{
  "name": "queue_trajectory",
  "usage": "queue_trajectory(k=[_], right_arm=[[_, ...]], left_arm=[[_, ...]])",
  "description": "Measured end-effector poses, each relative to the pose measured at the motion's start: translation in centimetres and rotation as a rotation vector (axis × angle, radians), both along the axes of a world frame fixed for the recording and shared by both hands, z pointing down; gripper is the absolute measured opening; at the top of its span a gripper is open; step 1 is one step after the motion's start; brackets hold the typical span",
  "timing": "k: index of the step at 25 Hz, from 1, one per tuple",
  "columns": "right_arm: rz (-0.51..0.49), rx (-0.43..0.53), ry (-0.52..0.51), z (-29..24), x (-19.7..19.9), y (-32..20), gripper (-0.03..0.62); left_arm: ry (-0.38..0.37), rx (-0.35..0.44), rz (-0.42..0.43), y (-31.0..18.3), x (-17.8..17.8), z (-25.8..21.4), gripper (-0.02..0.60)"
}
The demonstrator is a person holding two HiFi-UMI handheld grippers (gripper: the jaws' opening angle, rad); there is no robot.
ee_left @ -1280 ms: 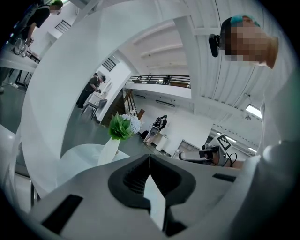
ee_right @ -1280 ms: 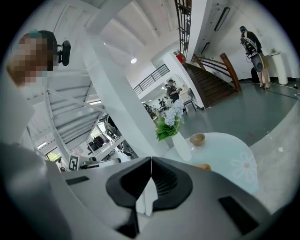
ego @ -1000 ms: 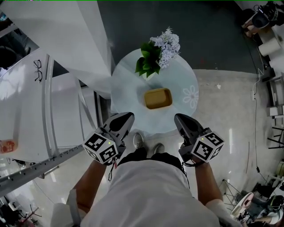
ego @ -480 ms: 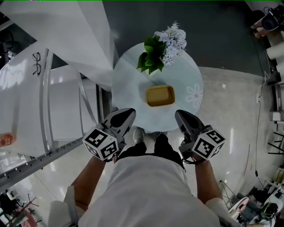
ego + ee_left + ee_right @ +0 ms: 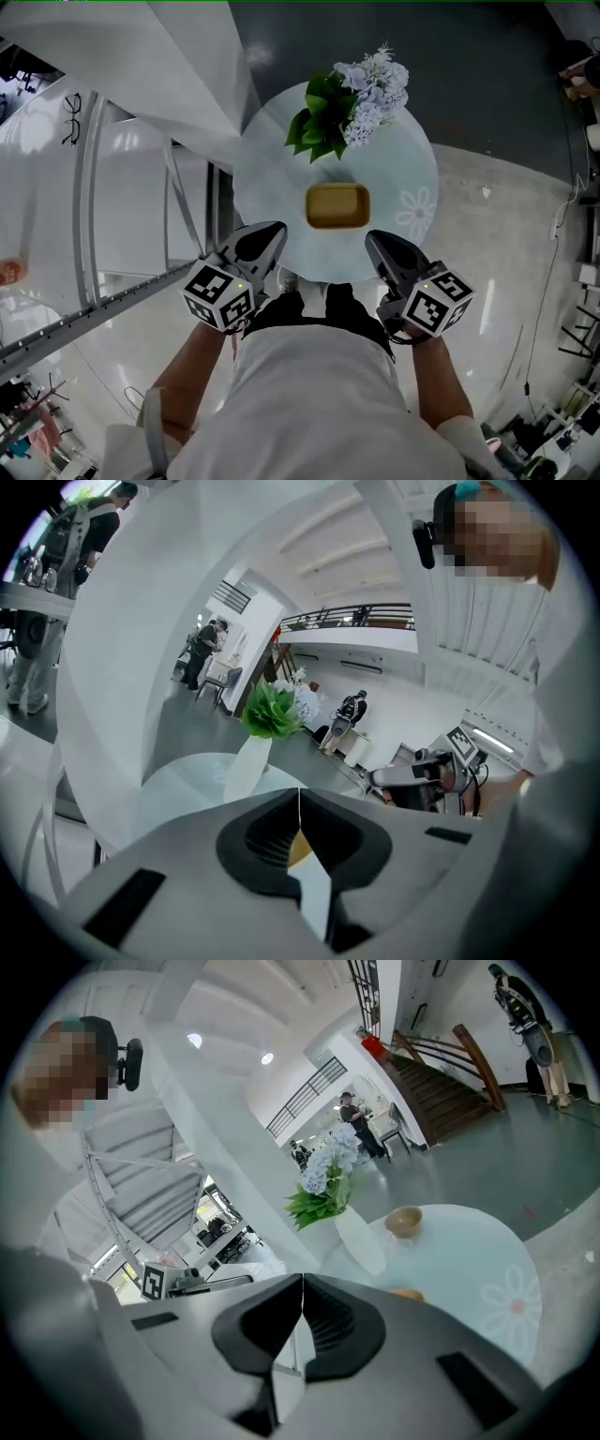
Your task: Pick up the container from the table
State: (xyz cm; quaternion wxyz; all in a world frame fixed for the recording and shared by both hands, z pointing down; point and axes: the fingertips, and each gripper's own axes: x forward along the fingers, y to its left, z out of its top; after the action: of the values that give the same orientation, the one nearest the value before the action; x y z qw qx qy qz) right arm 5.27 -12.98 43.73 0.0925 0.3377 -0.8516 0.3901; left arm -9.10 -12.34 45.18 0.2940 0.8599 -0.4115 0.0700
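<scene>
Closed in on the round worktop (image 5: pixel 417 159) over the last second, bringing the left gripper (image 5: pixel 270 232) and right gripper (image 5: pixel 375 240) lower, to its near rim. Kept both pairs of fingers pressed together, holding nothing. Left the yellow container (image 5: pixel 337 206) untouched at the worktop's middle, just beyond and between the grippers, in front of the flower vase (image 5: pixel 352 94). Probably still approaching, with the fingers to be opened before any grasp.

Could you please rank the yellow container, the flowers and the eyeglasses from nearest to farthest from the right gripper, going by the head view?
1. yellow container: just ahead and left of the right gripper, in the middle of the table.
2. flowers: at the table's far edge.
3. eyeglasses: far left, off the table.
</scene>
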Motion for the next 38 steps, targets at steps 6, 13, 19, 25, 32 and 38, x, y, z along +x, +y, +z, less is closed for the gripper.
queue_trajectory(k=[6, 13, 19, 25, 32, 38], right_arm=[[-0.065, -0.039, 0.004, 1.8, 1.6, -2.0, 0.023], [-0.118, -0.085, 0.005, 3.4, 3.1, -3.6, 0.023], [-0.177, -0.112, 0.011, 5.2, 3.5, -4.6, 0.023], [-0.206, -0.141, 0.019, 6.7, 4.8, -5.3, 0.023], [-0.22, -0.18, 0.019, 8.6, 5.6, -5.7, 0.023], [-0.218, -0.196, 0.025, 9.7, 6.3, -6.1, 0.022]], left_arm=[[-0.069, -0.043, -0.055, -1.9, 0.8, 3.1, 0.021], [-0.096, -0.104, -0.112, -3.5, 1.5, 6.3, 0.021], [-0.11, -0.151, -0.136, -4.4, 2.5, 9.6, 0.021], [-0.135, -0.208, -0.167, -4.9, 3.1, 12.5, 0.023], [-0.17, -0.272, -0.181, -5.1, 3.2, 15.5, 0.071], [-0.204, -0.334, -0.184, -5.4, 3.2, 18.3, 0.117]])
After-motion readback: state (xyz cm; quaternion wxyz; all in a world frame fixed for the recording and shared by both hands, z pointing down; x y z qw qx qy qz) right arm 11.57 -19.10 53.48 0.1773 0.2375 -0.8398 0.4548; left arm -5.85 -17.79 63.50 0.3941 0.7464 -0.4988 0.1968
